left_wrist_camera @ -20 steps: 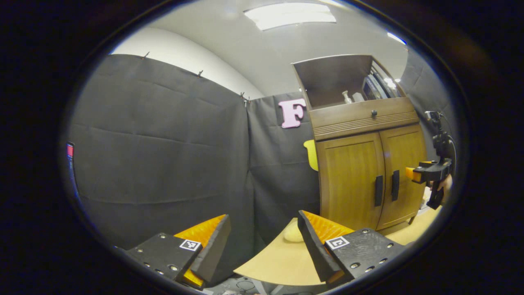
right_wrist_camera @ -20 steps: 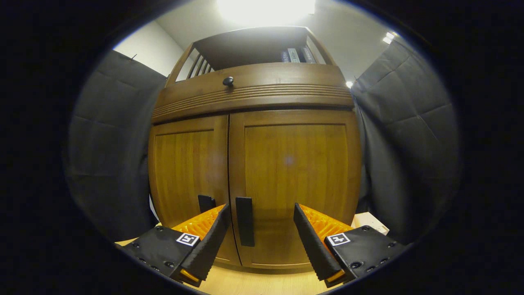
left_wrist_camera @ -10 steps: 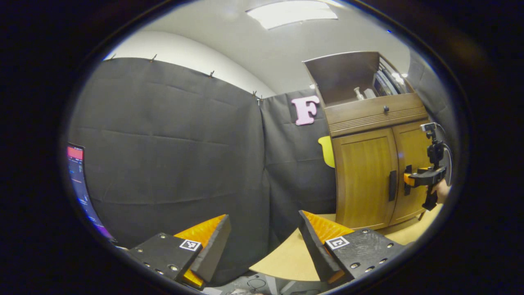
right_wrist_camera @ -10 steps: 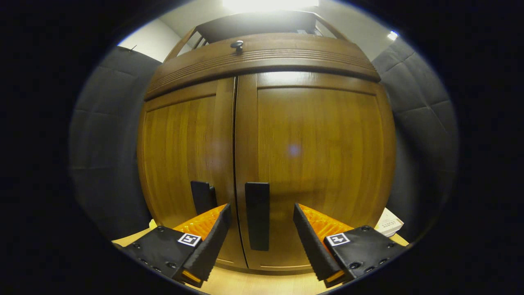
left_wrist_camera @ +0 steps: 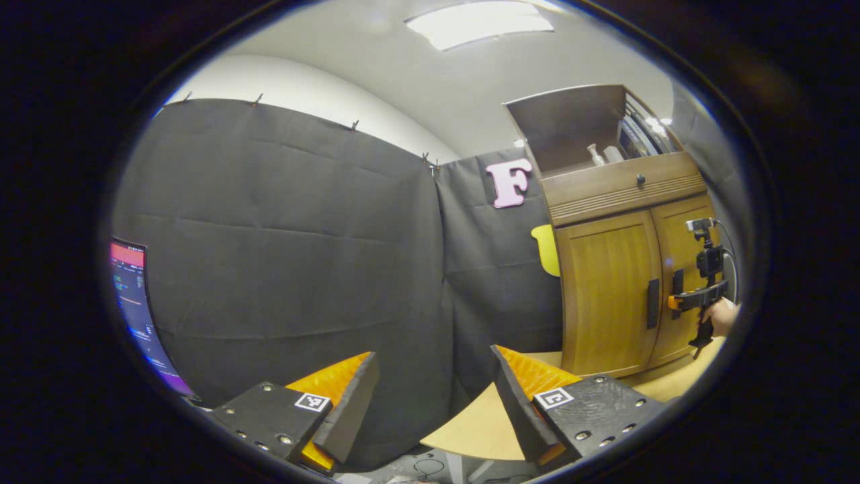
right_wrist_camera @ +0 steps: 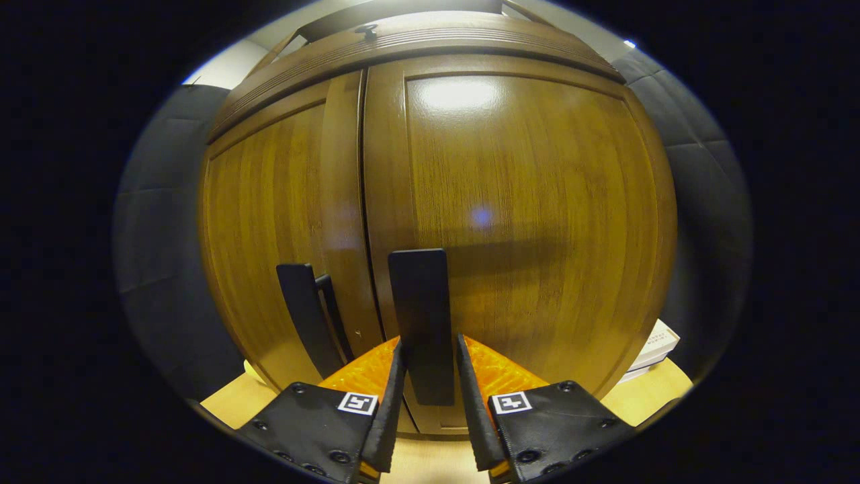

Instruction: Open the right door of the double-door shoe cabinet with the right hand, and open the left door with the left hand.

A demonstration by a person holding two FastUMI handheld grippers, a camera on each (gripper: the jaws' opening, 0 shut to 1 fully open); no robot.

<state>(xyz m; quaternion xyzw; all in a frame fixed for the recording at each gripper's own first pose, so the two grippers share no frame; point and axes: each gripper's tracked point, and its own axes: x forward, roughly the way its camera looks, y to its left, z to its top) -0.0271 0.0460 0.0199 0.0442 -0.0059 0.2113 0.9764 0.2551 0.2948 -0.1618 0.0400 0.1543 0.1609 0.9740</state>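
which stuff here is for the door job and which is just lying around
For the job:
- right door
- right door handle
- left door
- left door handle
- right gripper
- left gripper

Lying about:
- box beside the cabinet
- monitor
- items on the top shelf

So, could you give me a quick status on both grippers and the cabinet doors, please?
Right gripper closing around right door handle, contact unclear. Left gripper open, well back. Both doors shut. Nothing in the way.

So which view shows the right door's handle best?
The right gripper view: the handle stands large and central, with the right gripper closed around its lower part. In the left gripper view the handle is a small dark bar far off, beside the right gripper.
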